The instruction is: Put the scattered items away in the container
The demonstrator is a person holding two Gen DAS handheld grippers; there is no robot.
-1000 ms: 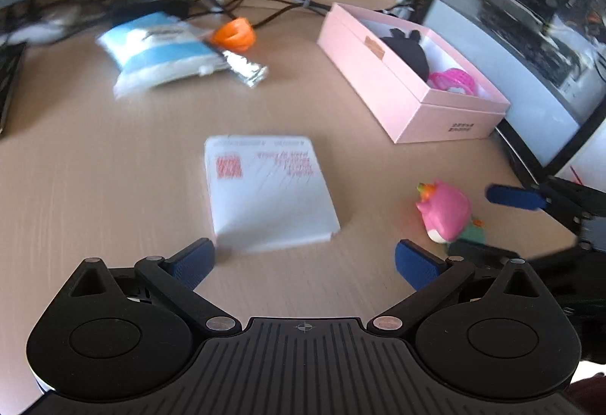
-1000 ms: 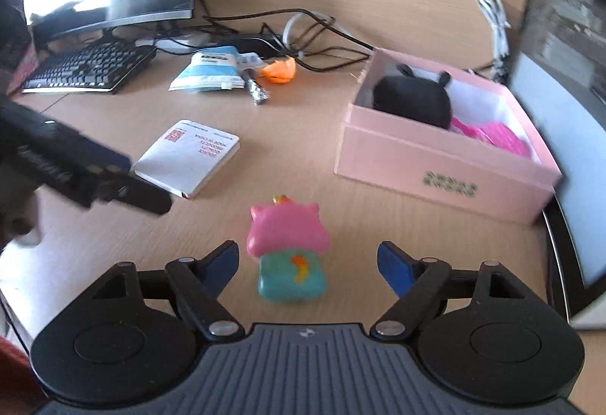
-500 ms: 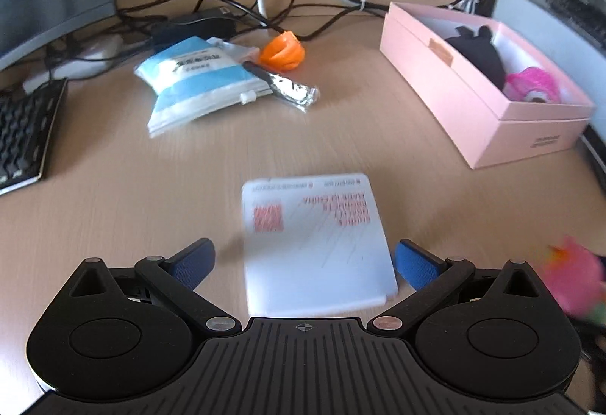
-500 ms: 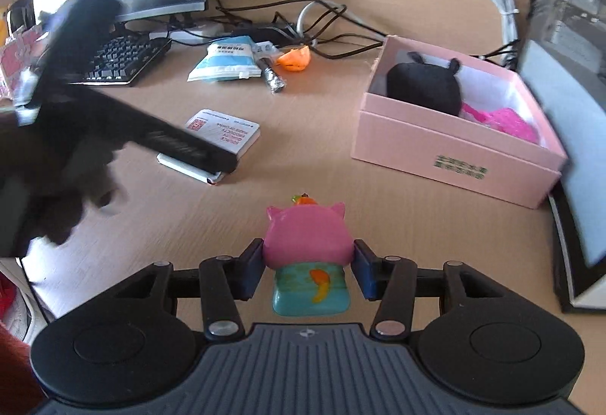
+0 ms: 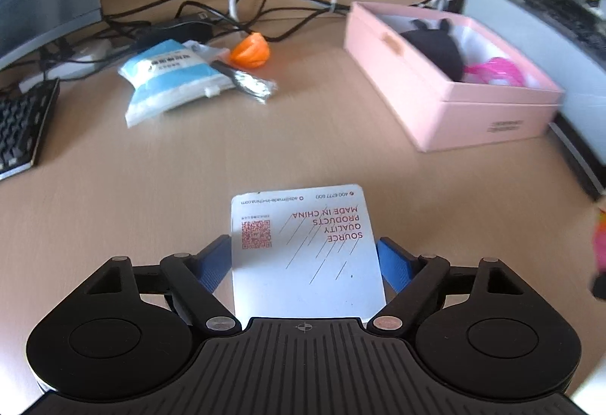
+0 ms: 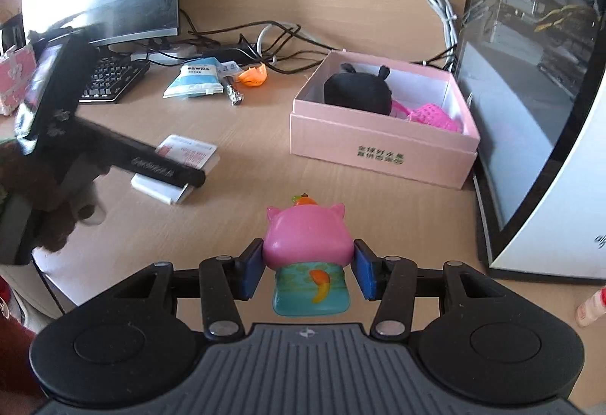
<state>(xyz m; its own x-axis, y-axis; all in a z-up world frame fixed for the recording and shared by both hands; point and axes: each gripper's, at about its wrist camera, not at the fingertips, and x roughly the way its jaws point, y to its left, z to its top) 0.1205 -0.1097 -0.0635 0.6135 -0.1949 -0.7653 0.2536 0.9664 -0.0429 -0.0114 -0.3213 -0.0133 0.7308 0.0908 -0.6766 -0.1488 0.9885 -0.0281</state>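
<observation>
Short of the pink box (image 6: 382,146), with my right gripper (image 6: 307,273) clamped on the pig toy (image 6: 307,244), my left gripper (image 5: 305,263) is closing around the white card pack (image 5: 303,248); I should squeeze its long edges squarely before lifting.

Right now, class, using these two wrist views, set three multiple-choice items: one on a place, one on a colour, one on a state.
1. Where is the black plush?
A. in the pink box
B. on the keyboard
C. beside the white booklet

2. What colour is the head of the toy in the right gripper?
A. orange
B. pink
C. white

3. How does the white booklet stand to the left gripper?
A. already boxed
B. between closing jaws
C. far away

1 A: it sits inside the walls.
2 B: pink above a teal body.
3 B: a blue pad flanks each side.
</observation>
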